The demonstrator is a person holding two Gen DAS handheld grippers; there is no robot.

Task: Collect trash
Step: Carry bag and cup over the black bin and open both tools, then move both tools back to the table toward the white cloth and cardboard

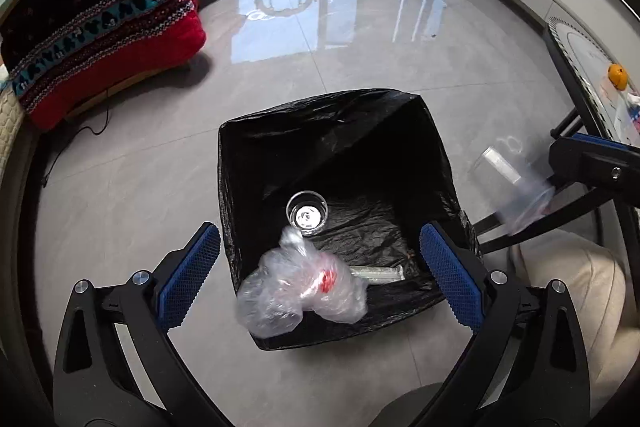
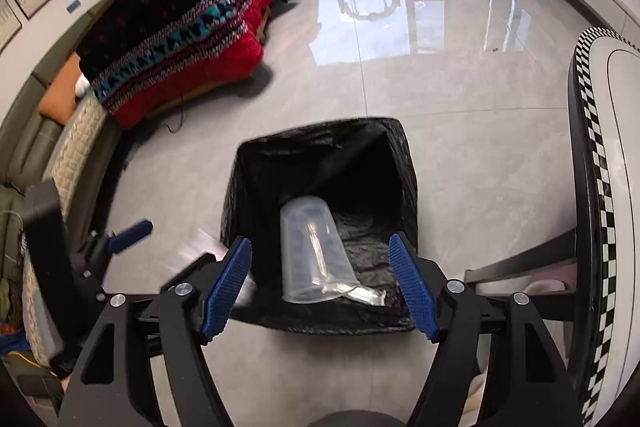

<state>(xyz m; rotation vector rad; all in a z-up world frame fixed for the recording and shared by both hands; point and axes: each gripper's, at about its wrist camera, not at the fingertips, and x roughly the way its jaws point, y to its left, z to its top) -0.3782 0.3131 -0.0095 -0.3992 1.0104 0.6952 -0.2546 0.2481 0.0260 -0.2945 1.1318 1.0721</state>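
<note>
With both your left gripper (image 1: 320, 273) and right gripper (image 2: 320, 287) spread wide and empty above the black-lined square bin (image 1: 434, 147), treat the crumpled clear plastic bag (image 1: 300, 293) and the clear plastic cup (image 2: 312, 251) over its mouth as light, slippery and crushable, pinching at bunched film or rim.

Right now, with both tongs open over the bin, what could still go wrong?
The crumpled plastic bag looks level with the near rim of the black bin, so it may snag there or slide onto the floor. The clear cup, loose between the right tongs, might bounce out.
</note>
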